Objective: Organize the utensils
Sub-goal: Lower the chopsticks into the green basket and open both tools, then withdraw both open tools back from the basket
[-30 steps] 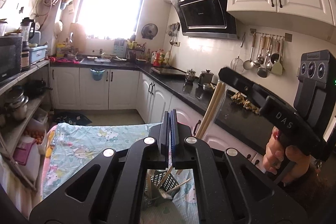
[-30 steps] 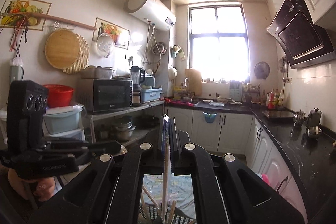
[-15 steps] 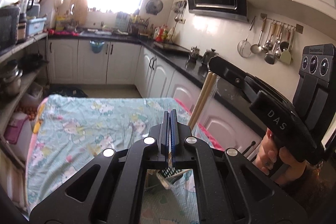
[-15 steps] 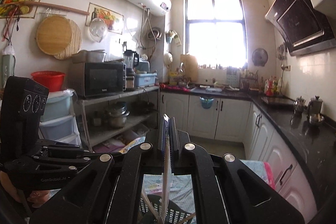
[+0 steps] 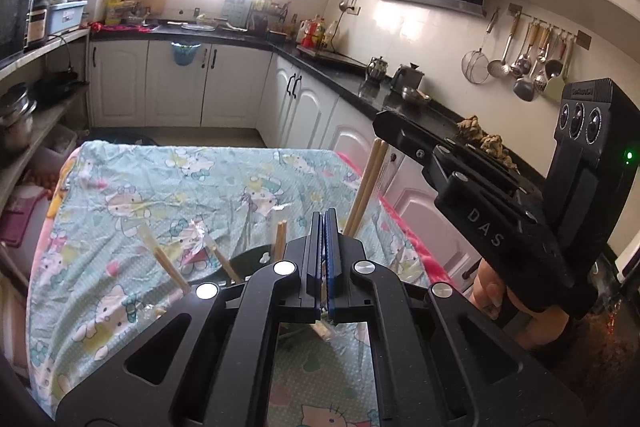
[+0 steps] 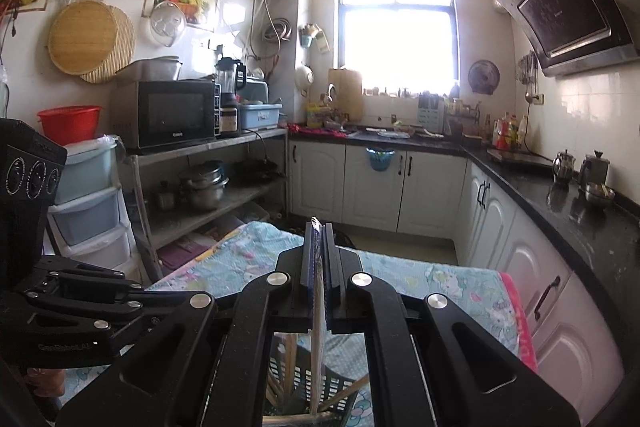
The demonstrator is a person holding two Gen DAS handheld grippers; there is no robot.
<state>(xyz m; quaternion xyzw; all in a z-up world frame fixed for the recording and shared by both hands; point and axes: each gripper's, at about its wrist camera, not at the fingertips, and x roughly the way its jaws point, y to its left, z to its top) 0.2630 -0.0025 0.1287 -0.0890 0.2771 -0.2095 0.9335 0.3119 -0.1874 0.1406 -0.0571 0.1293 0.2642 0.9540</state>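
Both grippers hang over the table [image 5: 120, 211] with its cartoon cloth. The right gripper [image 6: 319, 247] is clamped on a wrapped pair of chopsticks [image 5: 366, 187], held upright over the dark basket [image 6: 292, 383] near the table's near edge, where more chopsticks stand. The left gripper [image 5: 325, 239] has its jaws pressed together; whether anything is pinched between them, I cannot tell.

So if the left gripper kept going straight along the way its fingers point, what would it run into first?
Probably the tablecloth on the table. The left gripper, jaws shut, aims down past the upright chopsticks, which stand just left of that line, though depth is hard to judge.
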